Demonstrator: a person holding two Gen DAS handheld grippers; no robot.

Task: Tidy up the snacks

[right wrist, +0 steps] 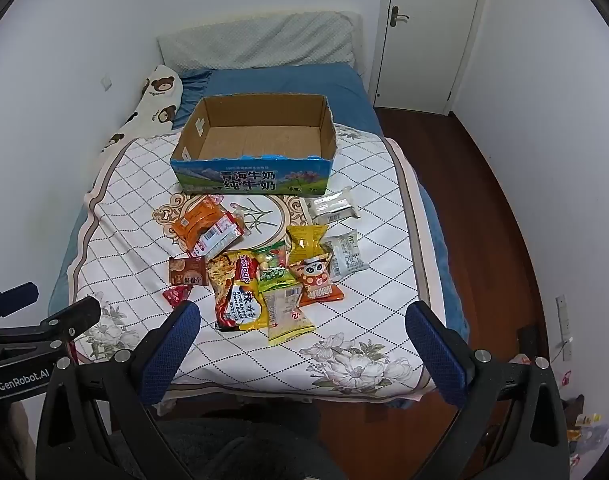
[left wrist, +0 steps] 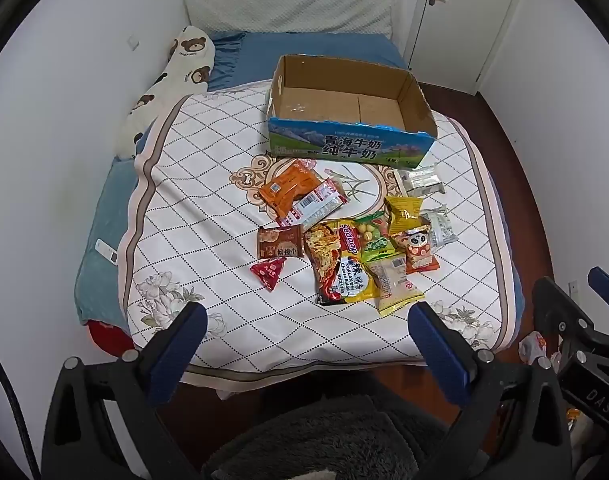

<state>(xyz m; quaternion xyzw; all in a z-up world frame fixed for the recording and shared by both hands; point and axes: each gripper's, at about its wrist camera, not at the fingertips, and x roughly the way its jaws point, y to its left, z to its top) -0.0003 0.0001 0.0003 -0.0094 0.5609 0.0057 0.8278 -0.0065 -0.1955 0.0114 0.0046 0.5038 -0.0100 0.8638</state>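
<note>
An empty cardboard box (left wrist: pixel 418 98) (right wrist: pixel 196 128) with a blue printed front stands on the bed, behind a heap of several snack packets. Among them lie an orange pack (left wrist: pixel 290 188) (right wrist: pixel 196 222), a noodle pack (left wrist: pixel 332 260) (right wrist: pixel 234 288), a yellow bag (left wrist: pixel 404 210) (right wrist: pixel 306 240), a panda pack (left wrist: pixel 418 250) (right wrist: pixel 316 280), a brown packet (left wrist: pixel 280 242) (right wrist: pixel 187 271) and a red triangle packet (left wrist: pixel 269 272) (right wrist: pixel 175 295). My left gripper (left wrist: pixel 308 316) hovers open above the near bed edge. My right gripper (right wrist: pixel 304 316) is open too, over the heap's near side. Neither holds anything.
The bed's white quilt (left wrist: pixel 208 200) (right wrist: pixel 376 248) carries everything. A bear-print pillow (left wrist: pixel 172 80) (right wrist: pixel 156 100) lies at the left by the wall. Wooden floor (right wrist: pixel 484 220) runs along the right, with a door (right wrist: pixel 424 32) behind. A grey fluffy rug (left wrist: pixel 324 440) lies below the grippers.
</note>
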